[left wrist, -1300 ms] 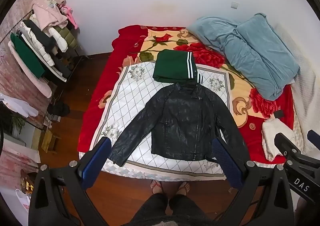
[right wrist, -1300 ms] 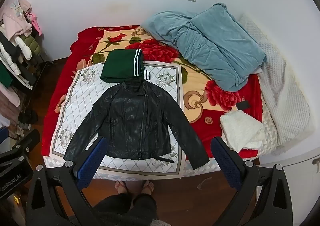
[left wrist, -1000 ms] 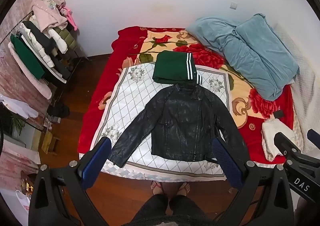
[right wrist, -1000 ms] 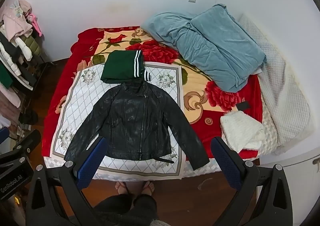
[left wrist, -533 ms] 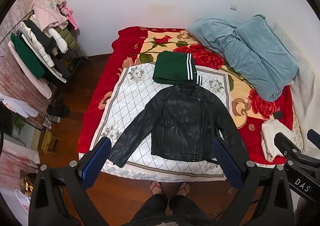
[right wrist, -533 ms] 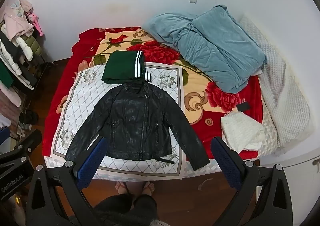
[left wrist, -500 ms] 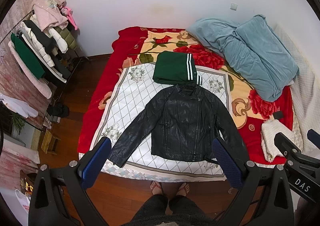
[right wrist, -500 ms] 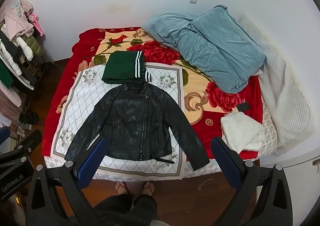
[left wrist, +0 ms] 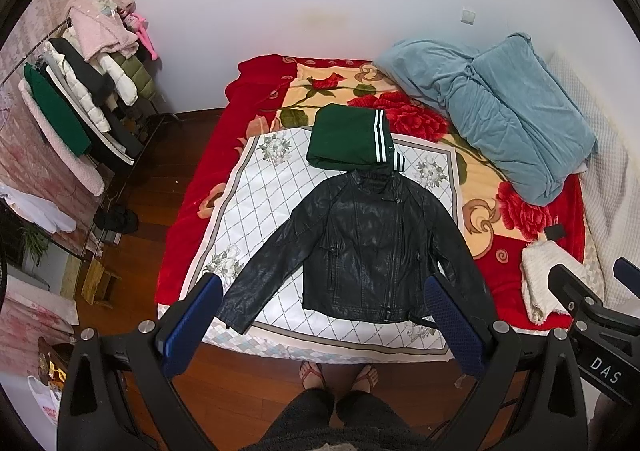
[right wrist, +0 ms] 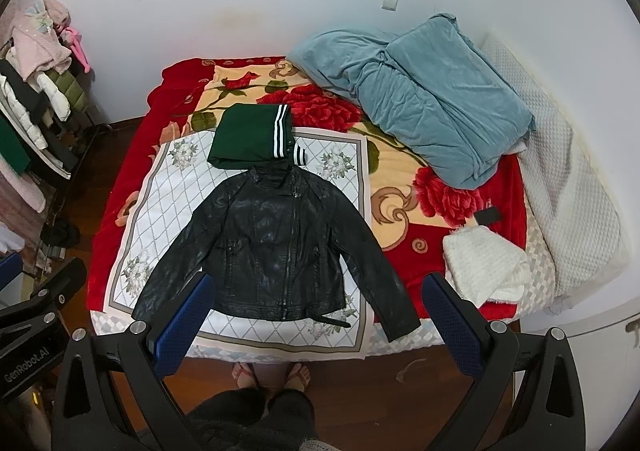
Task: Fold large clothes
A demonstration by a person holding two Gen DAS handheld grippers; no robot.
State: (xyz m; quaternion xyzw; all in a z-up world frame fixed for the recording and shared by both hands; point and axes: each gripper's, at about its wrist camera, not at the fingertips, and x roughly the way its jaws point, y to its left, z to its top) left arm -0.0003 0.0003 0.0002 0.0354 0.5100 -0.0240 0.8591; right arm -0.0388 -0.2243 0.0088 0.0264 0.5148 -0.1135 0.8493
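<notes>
A black leather jacket (left wrist: 368, 247) lies spread flat, front up, sleeves out, on a white diamond-pattern cloth (left wrist: 272, 211) at the bed's near end; it also shows in the right wrist view (right wrist: 276, 247). A folded green garment with white stripes (left wrist: 348, 139) lies just beyond its collar. My left gripper (left wrist: 320, 323) is open and empty, held high above the jacket's hem. My right gripper (right wrist: 316, 323) is open and empty, likewise high above the bed's near edge.
A red floral blanket (left wrist: 248, 99) covers the bed. A blue quilt (left wrist: 500, 107) is heaped at the far right, a white knit item (right wrist: 484, 267) near the right edge. A clothes rack (left wrist: 76, 103) stands left. The person's feet (left wrist: 340, 373) stand on the wooden floor.
Both views have shifted very slightly; the jacket and other clothes lie as before and both grippers stay open.
</notes>
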